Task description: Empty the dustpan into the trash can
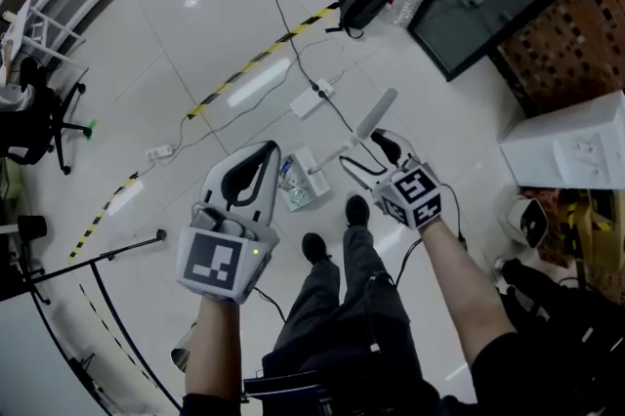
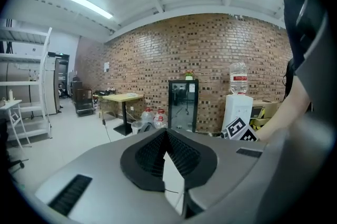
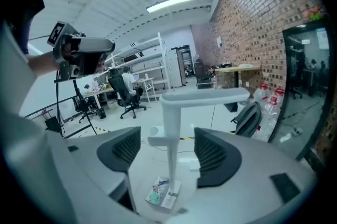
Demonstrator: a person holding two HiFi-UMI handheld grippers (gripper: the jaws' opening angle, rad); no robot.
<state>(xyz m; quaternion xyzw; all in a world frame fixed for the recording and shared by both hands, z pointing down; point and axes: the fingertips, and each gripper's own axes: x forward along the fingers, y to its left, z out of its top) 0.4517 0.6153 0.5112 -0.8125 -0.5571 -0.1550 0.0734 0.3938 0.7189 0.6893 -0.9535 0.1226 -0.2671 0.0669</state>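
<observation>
We wear dark trousers (image 1: 337,307) and black shoes (image 1: 314,249), lower centre; left gripper (image 1: 256,156) and right gripper (image 1: 367,156) are grey, black-padded; each carries a black-and-white marker cube (image 1: 213,264).

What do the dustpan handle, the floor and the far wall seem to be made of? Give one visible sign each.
Dustpan handle: probably moulded plastic, pale with a smooth matte finish; its edges look rounded.
Floor: likely polished tile, glossy; it mirrors lights and shows thin joint lines.
Wall: brick, rough and matte; staggered courses with mortar lines.
</observation>
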